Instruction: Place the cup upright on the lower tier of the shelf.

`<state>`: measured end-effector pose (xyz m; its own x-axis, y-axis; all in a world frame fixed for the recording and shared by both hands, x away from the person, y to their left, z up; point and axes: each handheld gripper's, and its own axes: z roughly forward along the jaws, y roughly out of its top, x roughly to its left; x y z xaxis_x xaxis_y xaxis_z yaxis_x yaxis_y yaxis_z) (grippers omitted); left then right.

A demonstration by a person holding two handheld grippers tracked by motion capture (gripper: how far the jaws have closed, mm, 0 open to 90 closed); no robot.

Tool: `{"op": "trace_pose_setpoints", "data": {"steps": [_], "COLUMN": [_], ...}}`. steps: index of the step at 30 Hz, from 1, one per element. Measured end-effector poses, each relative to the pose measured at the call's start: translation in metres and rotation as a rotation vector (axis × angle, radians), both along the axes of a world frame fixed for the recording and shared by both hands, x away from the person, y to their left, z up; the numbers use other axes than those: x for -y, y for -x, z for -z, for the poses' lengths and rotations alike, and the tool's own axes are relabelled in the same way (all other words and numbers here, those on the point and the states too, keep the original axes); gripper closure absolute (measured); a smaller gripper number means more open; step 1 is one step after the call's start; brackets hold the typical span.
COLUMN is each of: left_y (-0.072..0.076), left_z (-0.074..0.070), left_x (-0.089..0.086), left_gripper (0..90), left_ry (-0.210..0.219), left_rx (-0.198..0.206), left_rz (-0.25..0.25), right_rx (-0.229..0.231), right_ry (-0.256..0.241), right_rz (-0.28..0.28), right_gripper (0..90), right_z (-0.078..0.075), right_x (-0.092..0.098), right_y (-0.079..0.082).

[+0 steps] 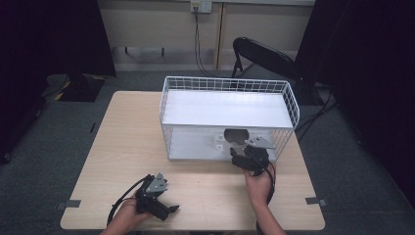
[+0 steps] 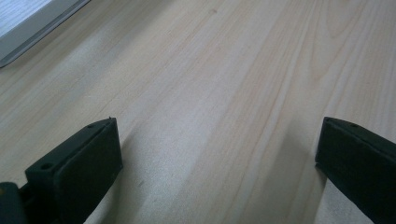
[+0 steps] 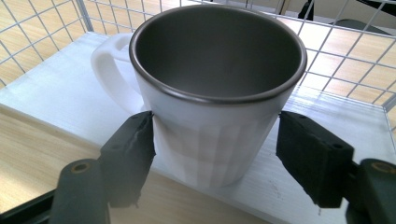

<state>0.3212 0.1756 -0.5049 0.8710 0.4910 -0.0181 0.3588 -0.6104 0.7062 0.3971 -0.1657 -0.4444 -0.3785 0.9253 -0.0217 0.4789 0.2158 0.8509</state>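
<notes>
A mug (image 3: 215, 140), white outside and dark grey inside, stands upright at the front edge of the white floor of a wire basket (image 3: 327, 51), its handle to the left. My right gripper (image 3: 215, 133) has a pad against each side of the mug's body. From the high view the mug (image 1: 236, 134) sits in the basket's (image 1: 225, 83) front opening, with the right gripper (image 1: 243, 152) just in front of it. My left gripper (image 1: 172, 209) lies low near the table's front edge, its jaws wide apart over bare wood (image 2: 219, 154).
The white wire basket has an upper white shelf (image 1: 227, 108) over the mug's level. A corner of its base (image 2: 28, 28) lies off to the left gripper's far left. A black folding chair (image 1: 264, 54) stands behind the wooden table (image 1: 127, 142).
</notes>
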Motion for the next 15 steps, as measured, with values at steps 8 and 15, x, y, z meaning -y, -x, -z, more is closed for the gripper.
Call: {"op": "trace_pose_setpoints", "data": {"steps": [8,15], "left_y": [0.0,0.0], "left_z": [0.0,0.0], "left_x": [0.0,0.0], "left_gripper": [0.0,0.0], "left_ry": [0.0,0.0], "left_rx": [0.0,0.0], "left_rz": [0.0,0.0], "right_rx": [0.013,0.014], "right_ry": [0.011,0.005], "right_rz": [0.002,0.008], "right_gripper": [38.3,50.6], "right_z": [-0.0028,-0.0033], "right_x": [-0.0046,-0.0049], "right_y": [-0.0035,-0.0071]}}
